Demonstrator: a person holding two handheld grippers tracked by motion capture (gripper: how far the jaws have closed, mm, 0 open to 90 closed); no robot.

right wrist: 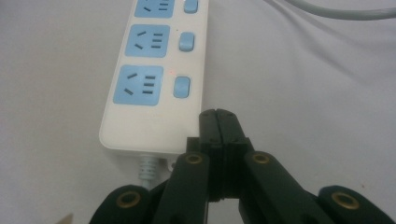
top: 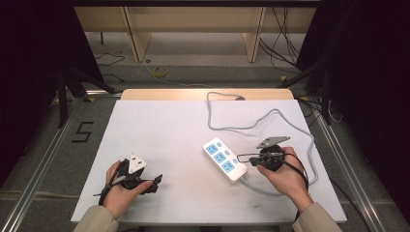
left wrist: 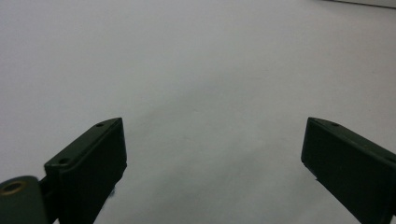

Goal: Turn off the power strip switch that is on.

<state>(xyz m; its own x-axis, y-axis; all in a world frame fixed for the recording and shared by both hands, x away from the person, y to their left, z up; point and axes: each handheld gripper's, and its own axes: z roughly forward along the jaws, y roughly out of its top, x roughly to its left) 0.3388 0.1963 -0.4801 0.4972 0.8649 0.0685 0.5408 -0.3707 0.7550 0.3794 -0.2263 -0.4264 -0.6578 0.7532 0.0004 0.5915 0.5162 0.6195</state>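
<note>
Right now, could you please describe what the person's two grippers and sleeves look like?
Both are black handheld tools. The left gripper carries a white three-cornered plate on top, the right gripper a grey one. Their fingers are flat, dark rectangular blocks on linkages with brass-coloured pivots. A black cable trails from each. The sleeves are beige.
</note>
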